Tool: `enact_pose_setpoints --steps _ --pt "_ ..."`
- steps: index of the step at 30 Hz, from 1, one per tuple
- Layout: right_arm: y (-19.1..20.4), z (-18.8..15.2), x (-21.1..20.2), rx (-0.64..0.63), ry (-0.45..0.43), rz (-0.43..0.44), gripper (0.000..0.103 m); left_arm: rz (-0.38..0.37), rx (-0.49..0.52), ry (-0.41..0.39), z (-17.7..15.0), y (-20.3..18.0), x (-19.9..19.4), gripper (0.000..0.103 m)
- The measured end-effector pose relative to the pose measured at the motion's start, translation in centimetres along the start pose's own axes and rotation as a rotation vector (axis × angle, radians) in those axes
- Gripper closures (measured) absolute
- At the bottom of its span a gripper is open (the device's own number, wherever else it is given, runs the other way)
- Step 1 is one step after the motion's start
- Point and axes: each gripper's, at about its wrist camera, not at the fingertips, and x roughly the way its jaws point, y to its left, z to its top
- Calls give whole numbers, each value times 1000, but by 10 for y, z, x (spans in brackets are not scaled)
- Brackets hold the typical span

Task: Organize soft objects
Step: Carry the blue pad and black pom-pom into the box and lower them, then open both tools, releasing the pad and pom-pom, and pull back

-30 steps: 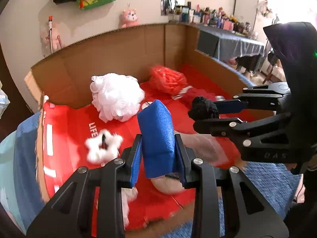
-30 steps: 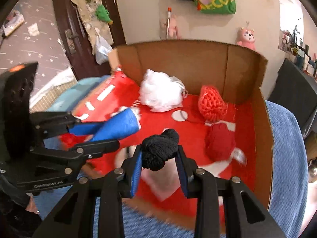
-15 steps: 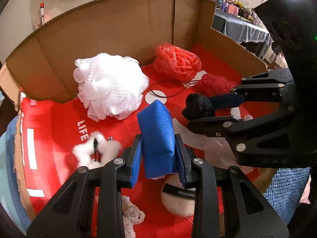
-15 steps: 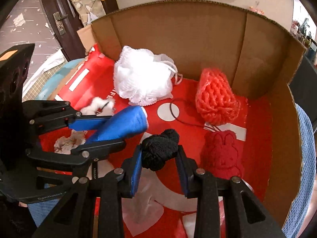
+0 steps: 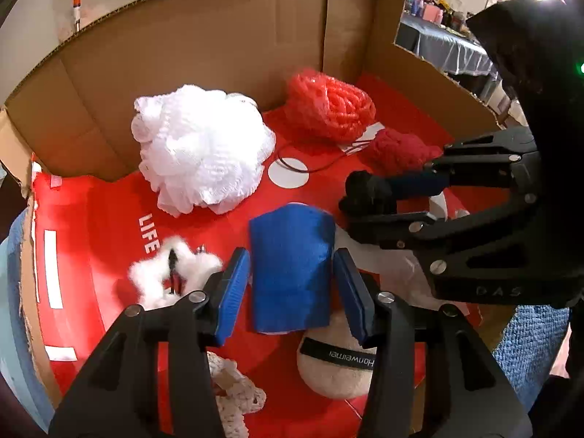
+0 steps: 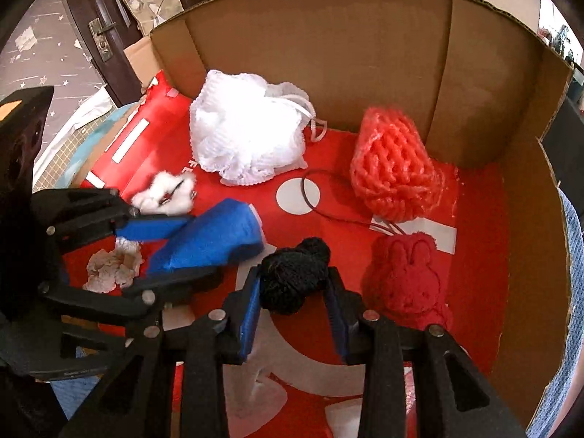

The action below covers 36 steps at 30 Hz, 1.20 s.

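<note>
Blue sponge sits between our left gripper pads, which are opening and no longer squeeze it. Our right gripper pinches the black yarn ball. Both hang over the cardboard box, near its front edge.

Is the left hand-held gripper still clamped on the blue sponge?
No, its jaws are opening: the left hand-held gripper shows gaps between both pads and the blue sponge.

Both wrist views: close, box shared
</note>
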Motion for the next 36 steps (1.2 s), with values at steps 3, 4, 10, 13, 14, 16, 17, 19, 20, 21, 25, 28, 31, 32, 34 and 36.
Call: enact_pose_setpoints --steps 3,4,10,13,14,16,17,19,20,21,25,28,31,32,34,36 --pt "1 1 1 -4 2 -4 65 5 0 4 0 0 1 56" --pt "1 0 1 -5 2 -4 65 5 0 6 0 -1 2 56" --pt "2 2 1 -5 3 -5 56 22 1 -11 -1 1 -5 46" --pt "1 1 0 -6 -1 -11 55 26 2 -21 -2 2 -9 44" --pt "1 1 -1 -7 -3 -12 54 28 1 -22 -3 2 -10 44" --pt "0 1 -2 -8 -4 -17 54 30 -2 -30 -4 3 -15 44" --pt "1 1 -1 -10 -3 -21 54 31 -6 -36 -5 3 -18 44" --pt "2 1 -2 -16 -6 -33 54 31 -14 -50 -8 4 -26 44" --pt "3 1 -3 -16 -8 -34 54 34 -18 -60 -9 4 -31 44" --pt "4 1 -5 -13 -11 -34 54 35 -22 -69 -11 4 -35 41" --pt "5 -2 -17 -4 -38 -51 45 38 -50 -130 -16 2 -53 32" --pt "7 -6 -30 8 -67 -69 36 51 -73 -174 -24 -1 -69 30" --pt "10 -11 -46 28 -100 -82 30 82 -86 -225 -33 -6 -85 22" --pt "11 -12 -51 36 -109 -84 26 100 -84 -249 -37 -8 -91 22" --pt "13 -16 -63 48 -140 -101 19 133 -81 -286 -43 -12 -98 21" --pt "13 -23 -76 53 -173 -129 13 168 -98 -313 -51 -15 -104 15"
